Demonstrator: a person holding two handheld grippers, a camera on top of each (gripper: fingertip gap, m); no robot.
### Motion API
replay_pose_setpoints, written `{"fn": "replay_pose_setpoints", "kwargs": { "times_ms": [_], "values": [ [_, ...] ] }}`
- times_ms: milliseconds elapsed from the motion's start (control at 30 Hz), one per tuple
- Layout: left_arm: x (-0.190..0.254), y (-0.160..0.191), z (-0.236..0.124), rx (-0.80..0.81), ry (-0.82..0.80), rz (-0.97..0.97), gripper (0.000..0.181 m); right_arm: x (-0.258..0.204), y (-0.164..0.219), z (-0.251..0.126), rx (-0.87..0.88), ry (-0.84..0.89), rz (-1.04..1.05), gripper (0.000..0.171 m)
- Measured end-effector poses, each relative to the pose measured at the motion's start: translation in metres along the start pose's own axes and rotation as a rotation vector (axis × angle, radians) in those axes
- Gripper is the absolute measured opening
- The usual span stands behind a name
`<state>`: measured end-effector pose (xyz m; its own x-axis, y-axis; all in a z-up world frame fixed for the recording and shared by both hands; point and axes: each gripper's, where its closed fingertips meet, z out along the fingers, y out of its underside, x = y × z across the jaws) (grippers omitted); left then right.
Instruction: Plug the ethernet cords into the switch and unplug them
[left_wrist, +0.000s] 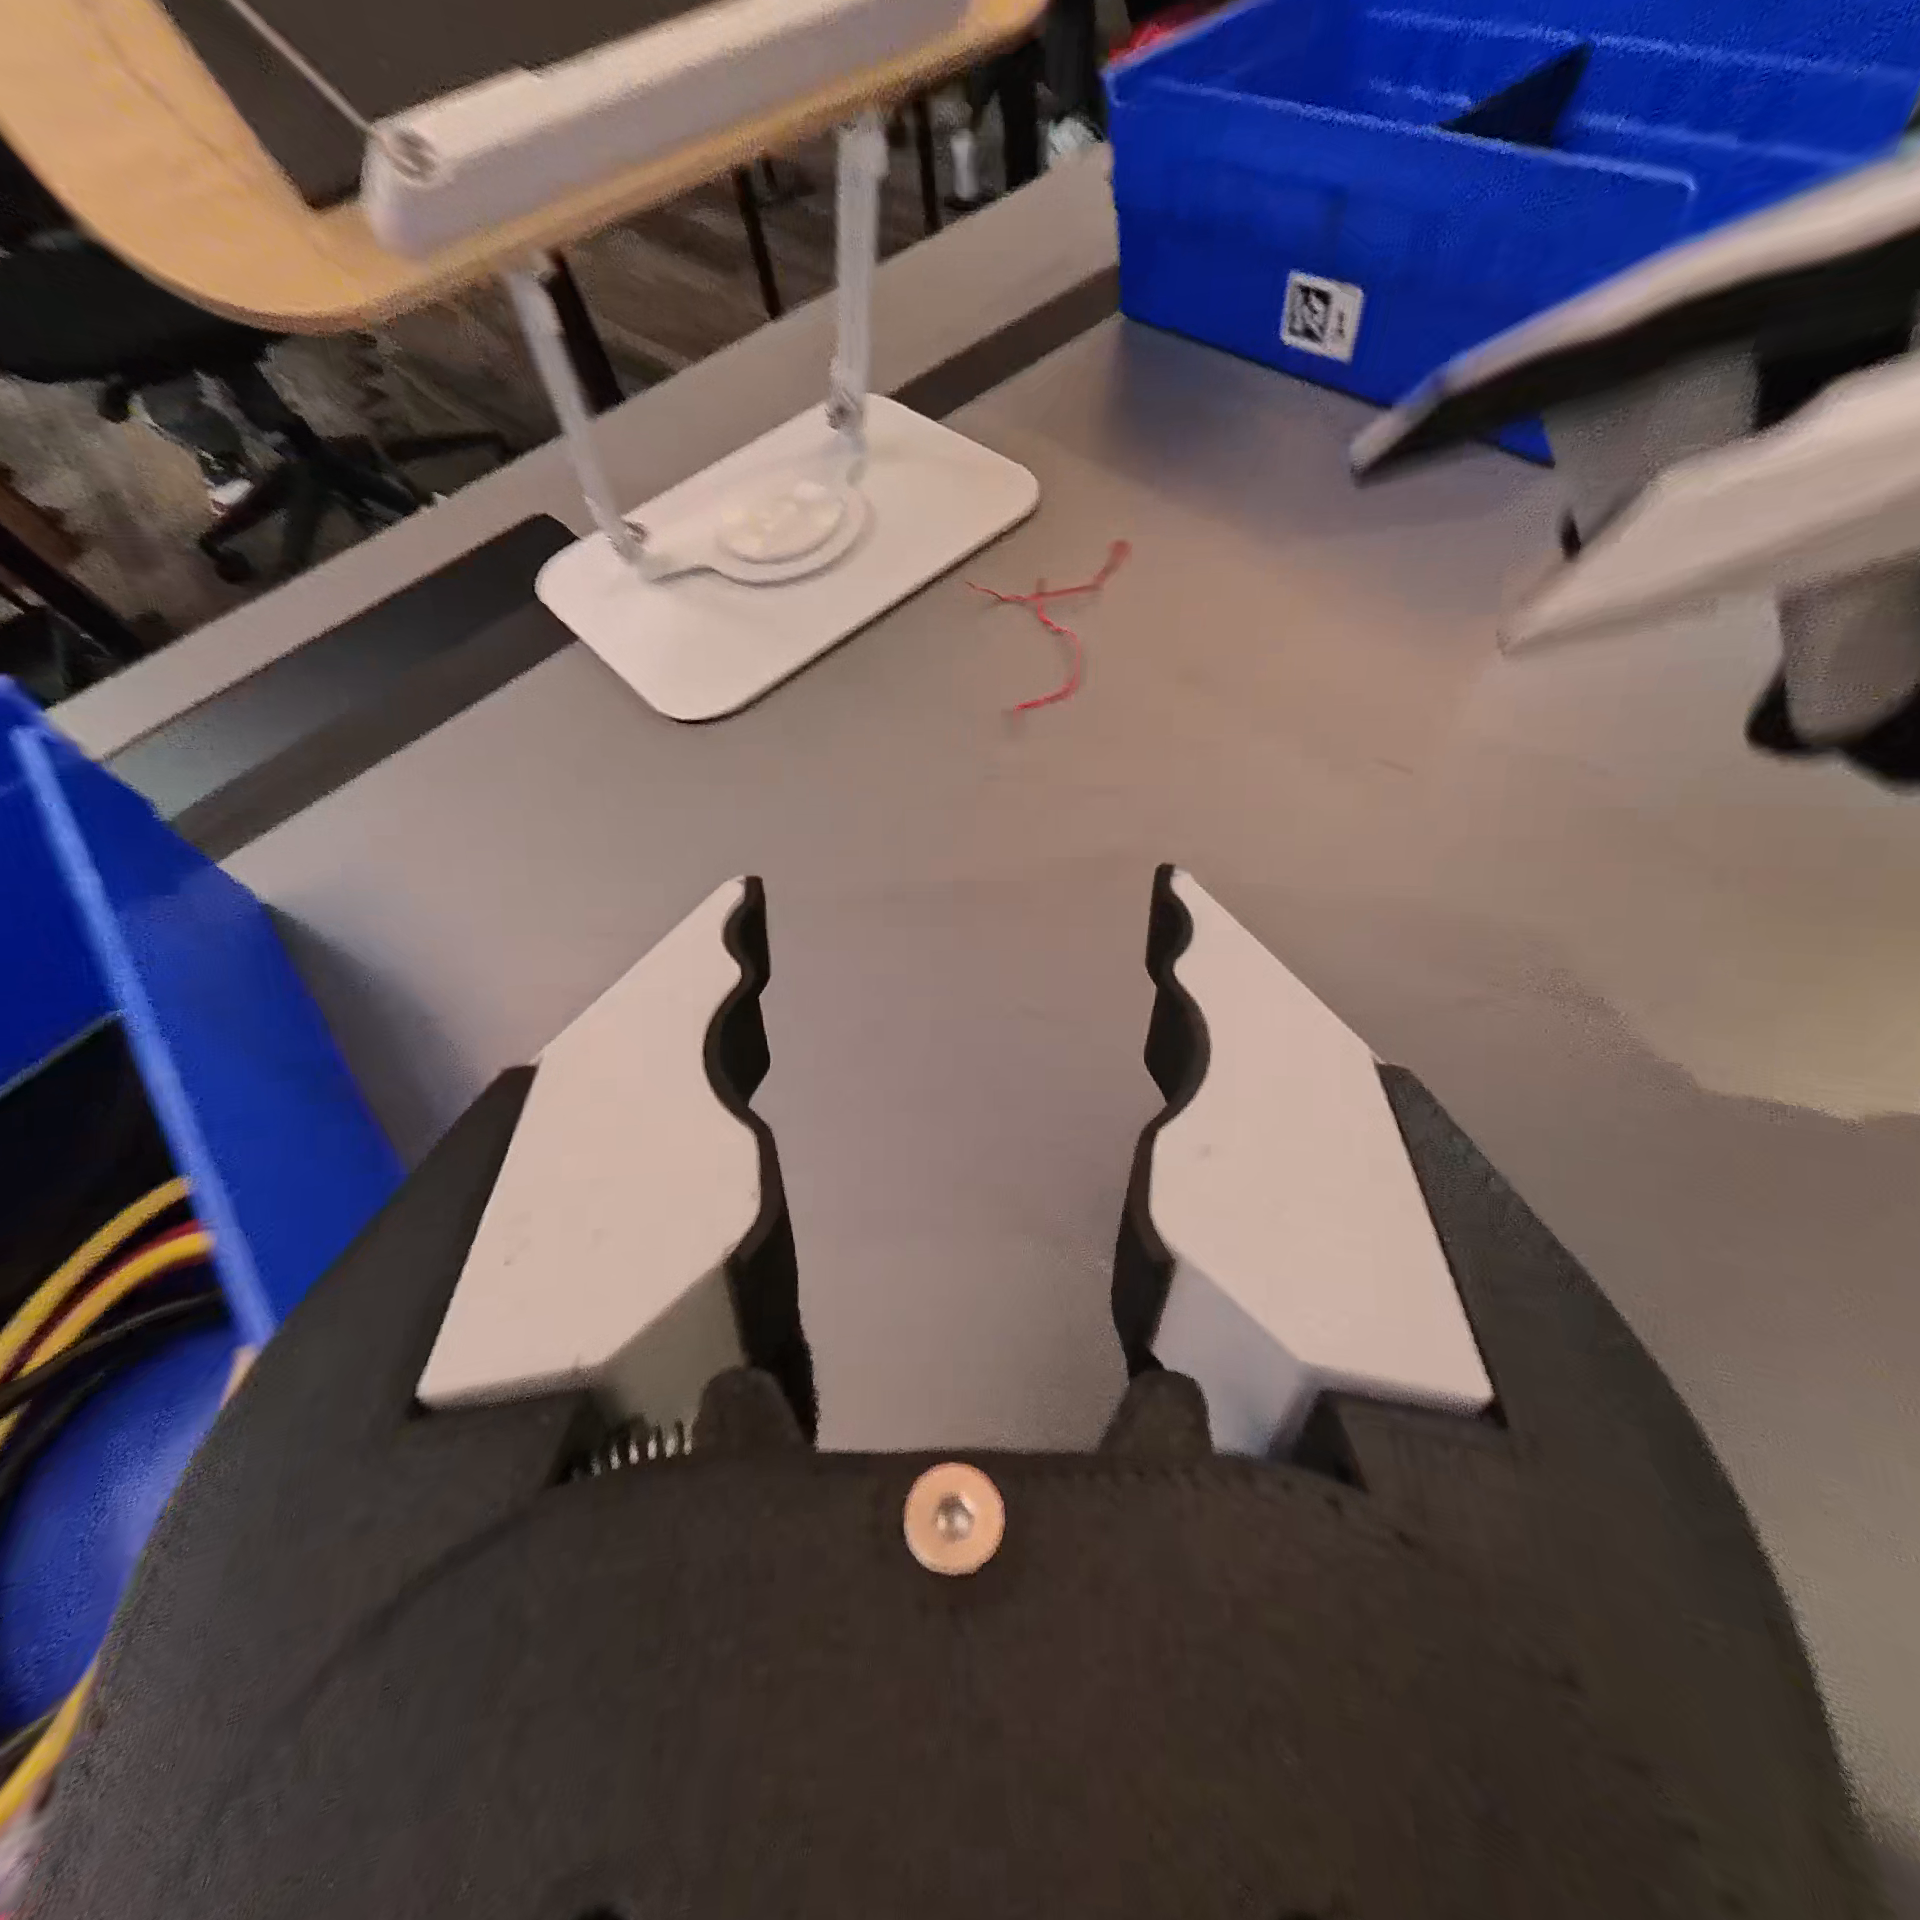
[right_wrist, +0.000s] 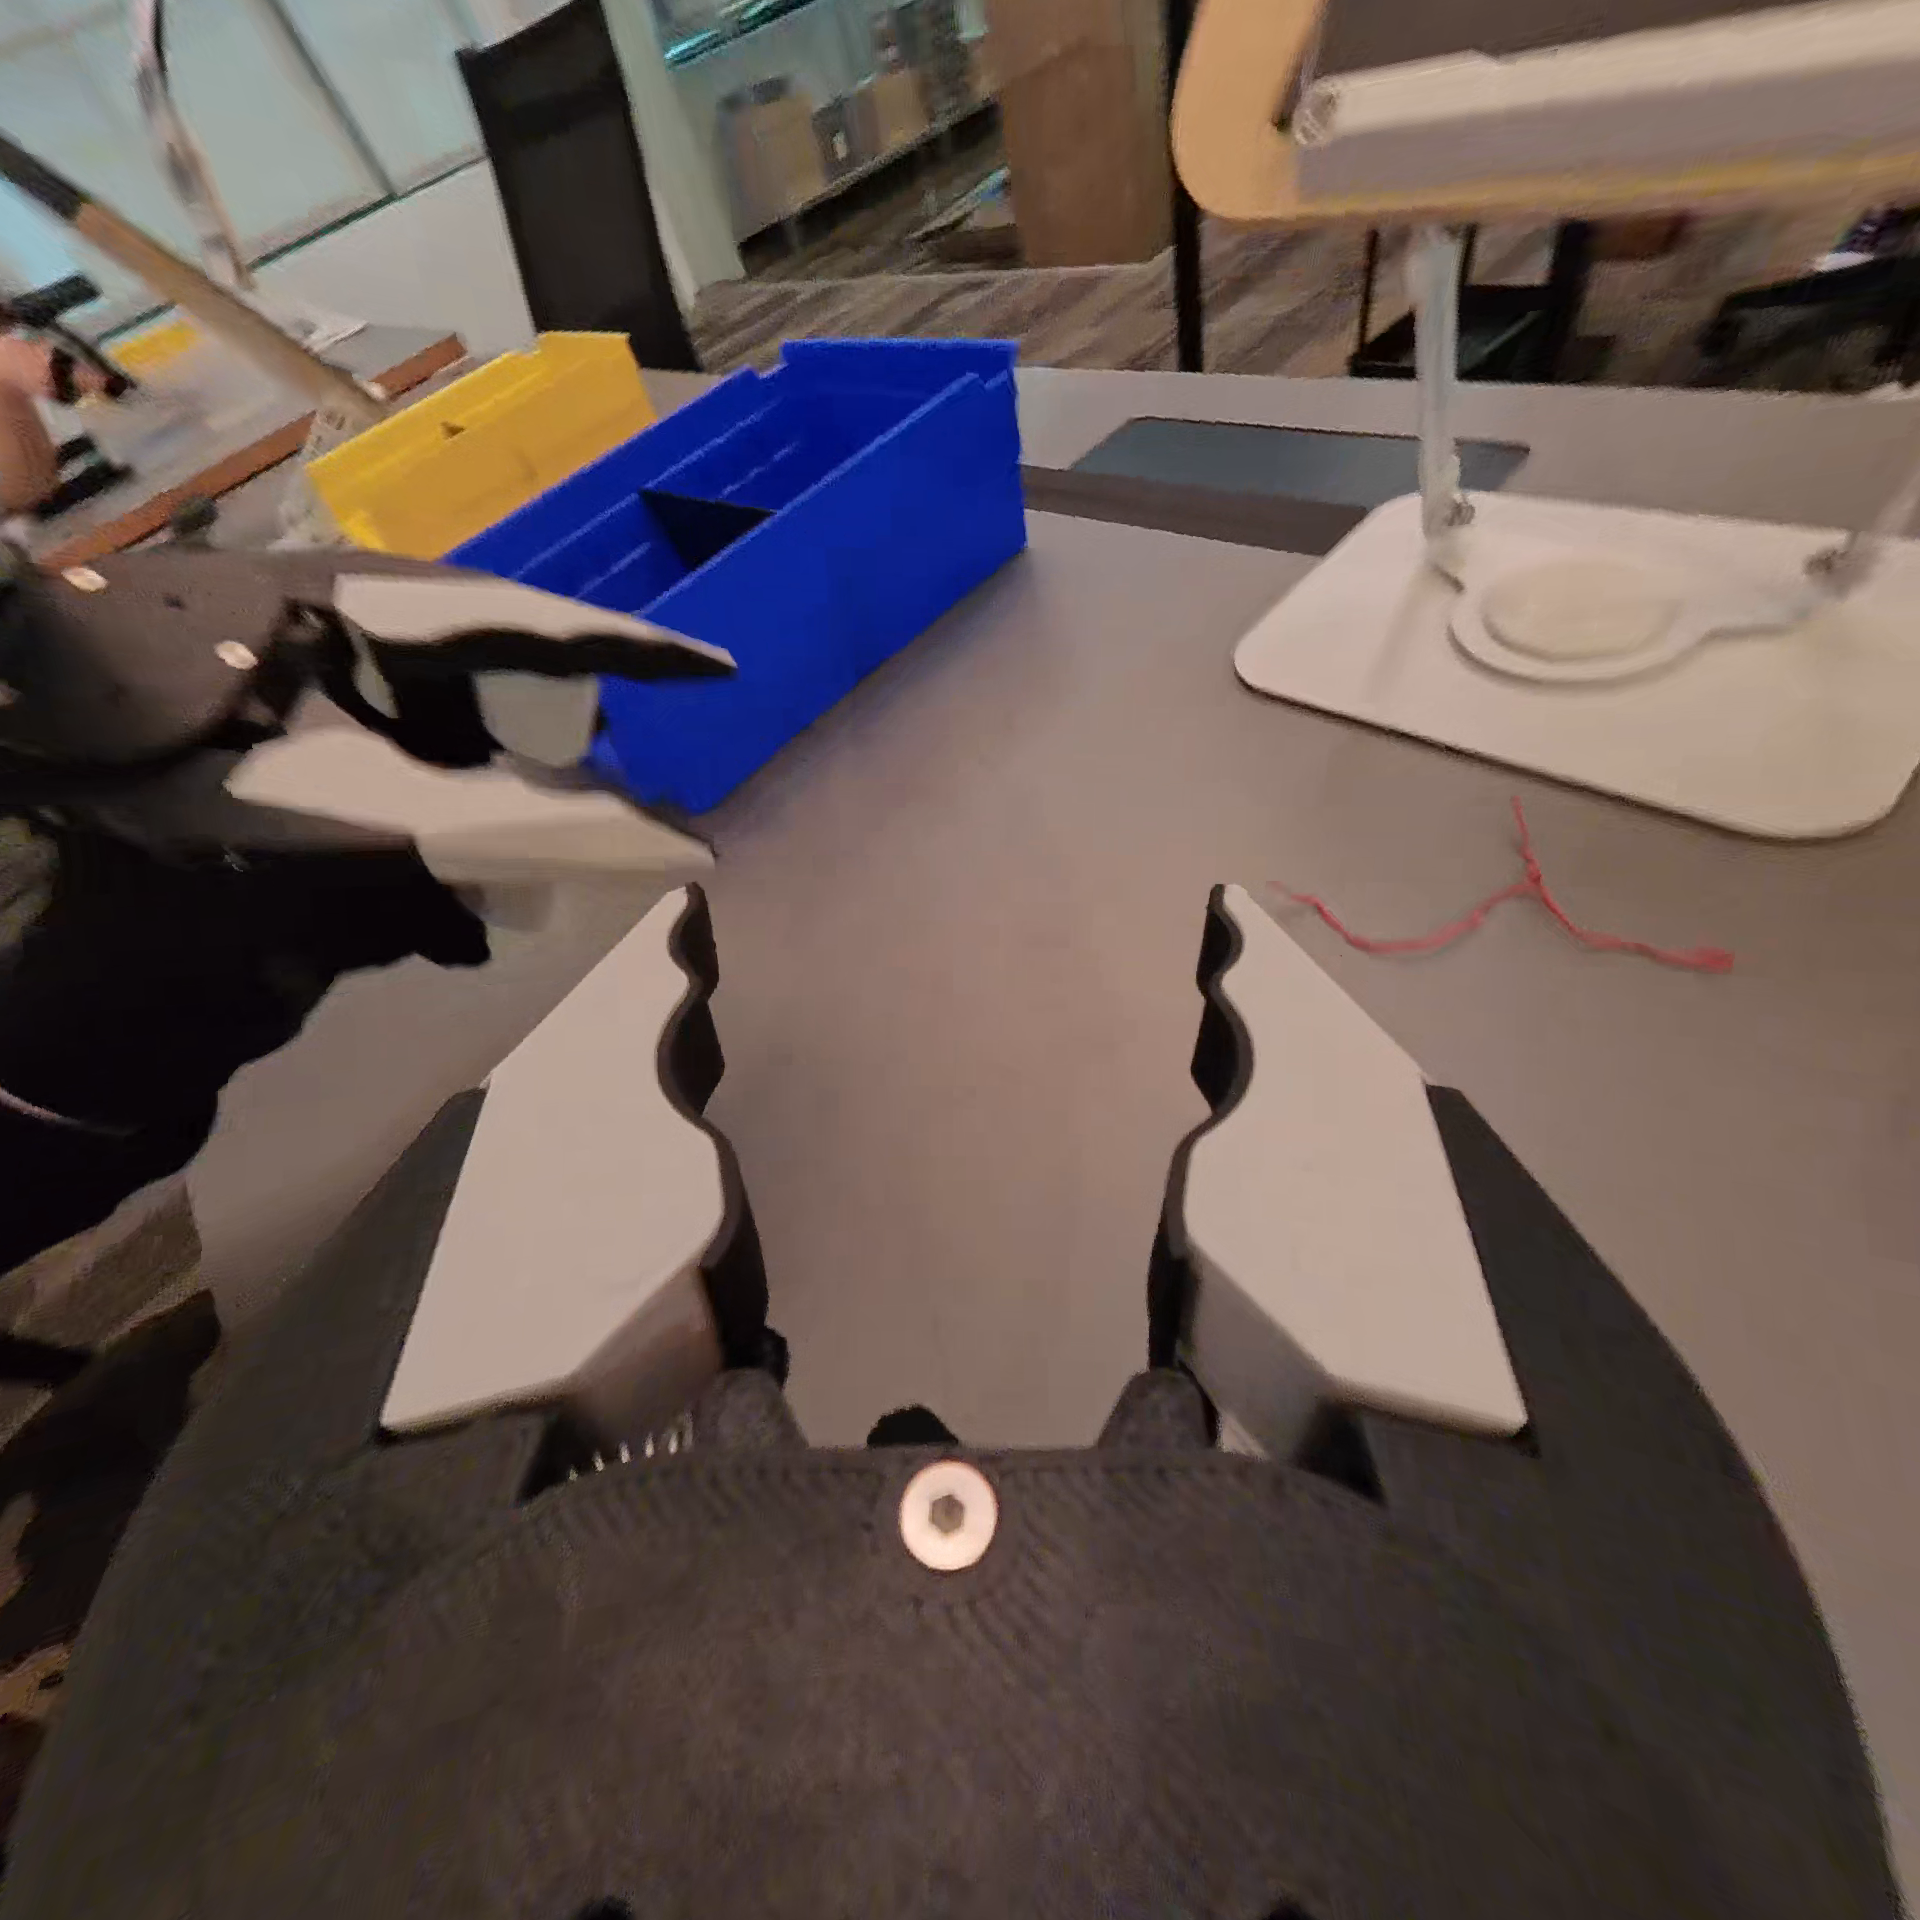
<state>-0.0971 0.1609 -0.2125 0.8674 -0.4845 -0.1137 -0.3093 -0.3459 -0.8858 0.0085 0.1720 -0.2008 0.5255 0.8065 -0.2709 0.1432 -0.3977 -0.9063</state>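
No switch shows in either view. My left gripper (left_wrist: 958, 883) is open and empty, low over the bare grey table (left_wrist: 1299, 935). My right gripper (right_wrist: 956, 894) is also open and empty over the same table (right_wrist: 935, 1091). Each gripper shows in the other's view: the right one at the far right (left_wrist: 1455, 540), the left one at the far left (right_wrist: 717, 753), both blurred with fingers apart. Yellow, red and black cables (left_wrist: 94, 1278) lie in a blue bin (left_wrist: 156, 1018) at my left; I cannot tell whether they are the ethernet cords.
A white lamp base (left_wrist: 790, 561) (right_wrist: 1558, 675) stands at the back, its head overhead. A red thread (left_wrist: 1049, 623) (right_wrist: 1507, 914) lies beside it. A divided blue bin (left_wrist: 1403, 208) (right_wrist: 831, 582) sits on the table, with a yellow bin (right_wrist: 478, 447) behind it. Measured from the fingertips, the red thread (left_wrist: 1049, 623) is 15 centimeters or so from the right gripper and 25 centimeters from the left. Seen from the right wrist view (right_wrist: 1499, 905) as well.
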Motion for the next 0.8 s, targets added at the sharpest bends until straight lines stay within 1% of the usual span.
{"fn": "replay_pose_setpoints", "kwargs": {
  "times_ms": [67, 133, 267, 333, 400, 467, 500, 567, 600, 667, 700, 767, 800],
  "values": [
    [-0.023, -0.009, -0.009, 0.039, -0.046, -0.022, 0.068, 0.004, 0.027, 0.002, -0.030, 0.030, -0.008, 0.093],
    [-0.049, -0.017, -0.019, 0.070, -0.084, -0.053, 0.066, 0.010, 0.051, 0.006, -0.107, 0.058, -0.077, 0.093],
    [-0.122, -0.022, -0.042, 0.055, -0.234, -0.083, 0.064, 0.023, 0.076, 0.005, -0.178, 0.123, -0.234, 0.092],
    [-0.155, -0.018, -0.051, 0.021, -0.283, -0.125, 0.058, 0.025, 0.085, 0.004, -0.200, 0.126, -0.278, 0.090],
    [-0.185, -0.009, -0.055, -0.040, -0.323, -0.171, 0.059, 0.025, 0.091, 0.004, -0.213, 0.121, -0.300, 0.090],
    [-0.210, 0.007, -0.050, -0.162, -0.331, -0.217, 0.064, 0.024, 0.095, 0.005, -0.225, 0.109, -0.300, 0.090],
    [-0.222, 0.013, -0.046, -0.220, -0.333, -0.230, 0.064, 0.024, 0.097, 0.006, -0.232, 0.103, -0.297, 0.090],
    [-0.244, 0.010, -0.037, -0.258, -0.350, -0.197, 0.056, 0.024, 0.098, 0.006, -0.236, 0.103, -0.293, 0.090],
    [-0.253, 0.013, -0.029, -0.307, -0.332, -0.206, 0.057, 0.024, 0.097, 0.006, -0.232, 0.104, -0.288, 0.089],
    [-0.271, 0.030, -0.013, -0.456, -0.306, -0.260, 0.073, 0.023, 0.097, 0.007, -0.232, 0.095, -0.279, 0.089],
    [-0.278, 0.037, -0.004, -0.517, -0.291, -0.270, 0.073, 0.023, 0.098, 0.008, -0.238, 0.093, -0.278, 0.089],
    [-0.295, 0.047, 0.013, -0.567, -0.279, -0.294, 0.071, 0.023, 0.099, 0.008, -0.244, 0.092, -0.275, 0.088],
    [-0.299, 0.056, 0.022, -0.600, -0.246, -0.331, 0.069, 0.024, 0.099, 0.008, -0.247, 0.090, -0.272, 0.088]
  ]
}}
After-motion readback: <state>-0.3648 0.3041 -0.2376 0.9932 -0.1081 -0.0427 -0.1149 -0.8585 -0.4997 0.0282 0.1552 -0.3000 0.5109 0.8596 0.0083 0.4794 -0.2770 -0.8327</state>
